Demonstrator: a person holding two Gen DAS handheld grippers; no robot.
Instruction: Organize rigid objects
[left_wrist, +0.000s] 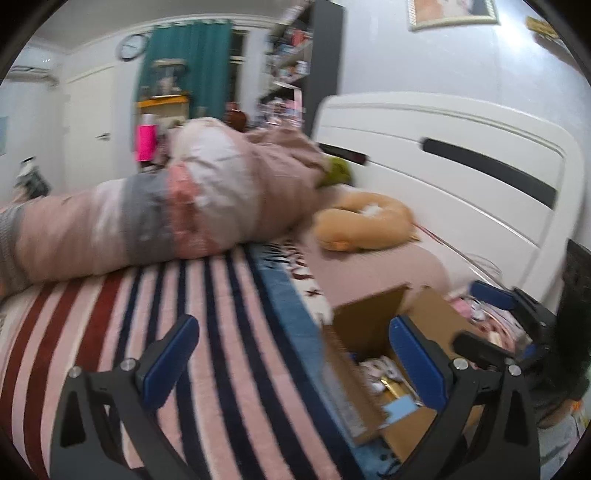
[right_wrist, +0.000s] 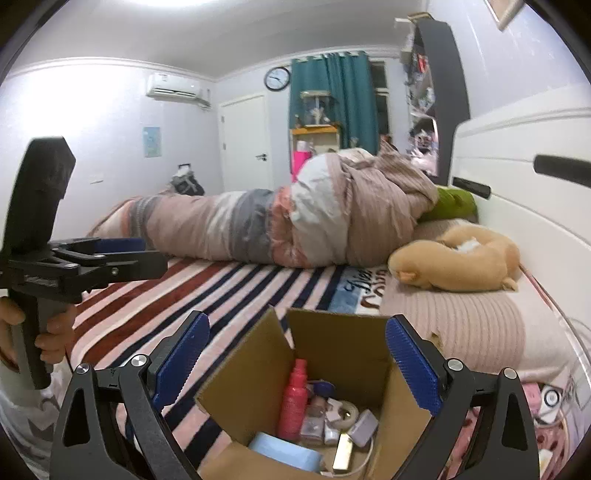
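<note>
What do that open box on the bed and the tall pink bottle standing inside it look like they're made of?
The box looks like plain brown corrugated cardboard: matte, with thin flaps folded open. The pink bottle seems to be plastic, judging by its smooth, slightly glossy, evenly coloured body, though coated glass can't be ruled out. Both tongs, right and left, are open and empty.

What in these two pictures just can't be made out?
- Cardboard box bottom: right wrist view, hidden under pink bottle and other items.
- Box contents: left wrist view, motion blur and the left tongs cover them.
- Shelf items: both views, blurred, too small.
- Clock time: too small.
</note>
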